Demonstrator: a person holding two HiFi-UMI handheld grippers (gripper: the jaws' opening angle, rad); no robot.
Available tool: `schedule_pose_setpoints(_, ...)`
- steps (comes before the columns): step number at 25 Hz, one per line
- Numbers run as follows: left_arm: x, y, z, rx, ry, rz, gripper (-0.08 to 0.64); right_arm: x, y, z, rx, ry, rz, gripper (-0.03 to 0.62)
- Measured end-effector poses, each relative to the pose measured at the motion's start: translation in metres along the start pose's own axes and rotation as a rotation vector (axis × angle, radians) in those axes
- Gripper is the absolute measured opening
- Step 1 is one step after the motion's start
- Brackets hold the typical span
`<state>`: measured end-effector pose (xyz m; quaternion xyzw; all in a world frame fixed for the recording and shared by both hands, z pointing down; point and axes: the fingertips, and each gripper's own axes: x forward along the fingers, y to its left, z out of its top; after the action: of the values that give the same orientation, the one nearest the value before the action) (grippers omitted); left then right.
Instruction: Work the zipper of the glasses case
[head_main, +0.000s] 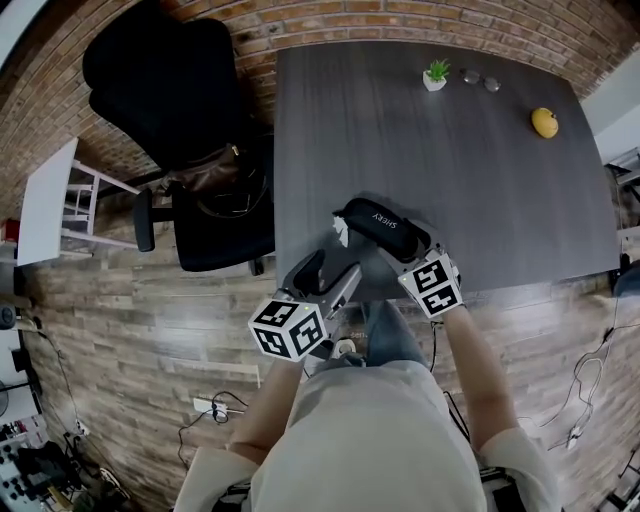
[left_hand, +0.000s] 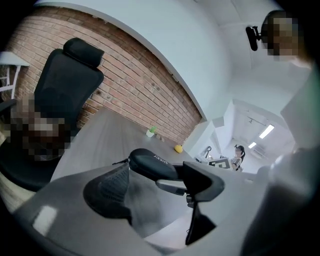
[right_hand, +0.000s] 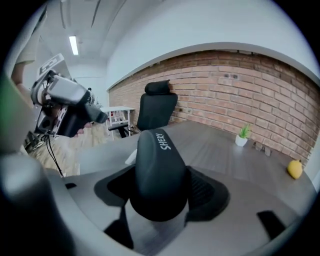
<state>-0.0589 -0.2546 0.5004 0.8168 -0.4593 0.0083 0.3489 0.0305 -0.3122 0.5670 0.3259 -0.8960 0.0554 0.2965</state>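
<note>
A black glasses case (head_main: 378, 222) with white lettering lies near the front edge of the dark table (head_main: 480, 180). My right gripper (head_main: 408, 243) holds the case's near end, and in the right gripper view the case (right_hand: 159, 170) fills the gap between both pads. My left gripper (head_main: 328, 274) hovers at the table's front edge, left of the case, with its jaws apart and empty. In the left gripper view the case (left_hand: 150, 164) lies just beyond the left gripper (left_hand: 155, 190), and a thin zipper pull (left_hand: 120, 161) sticks out at the case's left end.
A small white scrap (head_main: 340, 233) lies at the case's left end. A potted plant (head_main: 435, 75), two small round objects (head_main: 481, 80) and a yellow fruit (head_main: 544, 122) sit along the far side. A black office chair (head_main: 190, 150) stands left of the table.
</note>
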Motion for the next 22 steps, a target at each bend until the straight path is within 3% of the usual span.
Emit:
schedule_pose_setpoints(4, -0.01, -0.016, -0.004, -0.067, 0.002, -0.071, 0.33, -0.03, 0.019, 0.026, -0.011, -0.076, -0.023, 0.305)
schedule_pose_setpoints(10, -0.03, -0.053, 0.004, -0.106, -0.019, -0.188, 0.33, -0.086, 0.056, 0.081, -0.071, -0.225, -0.049, 0.306)
schedule_pose_setpoints(16, -0.062, -0.087, 0.022, -0.246, -0.09, -0.326, 0.33, -0.133, 0.103, 0.113, -0.08, -0.352, -0.045, 0.306)
schedule_pose_setpoints(22, -0.087, -0.1, 0.031, -0.368, -0.118, -0.359, 0.33, -0.155, 0.145, 0.115, -0.083, -0.414, -0.064, 0.307)
